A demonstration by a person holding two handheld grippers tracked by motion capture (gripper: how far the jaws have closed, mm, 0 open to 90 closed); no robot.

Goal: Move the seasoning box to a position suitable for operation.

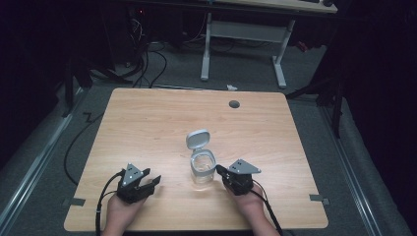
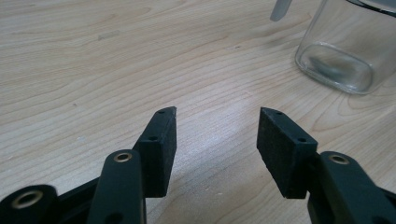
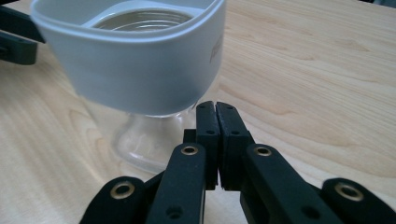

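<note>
Glass jar (image 1: 202, 169), lid flipped up — between both grippers.
Right gripper (image 3: 217, 108) closed, empty, just beside jar; left gripper (image 2: 217, 122) agape, apart.

Clear glossy glass jar (image 2: 343, 56), matt grey plastic collar (image 3: 135, 70), pale smooth wood-grain table (image 1: 147, 128), matt black fingers (image 2: 161, 149)

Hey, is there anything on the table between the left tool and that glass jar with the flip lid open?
Nothing visible. Bare table lies between the open left tool and the glass jar; the shut right tool sits at its other side.
</note>
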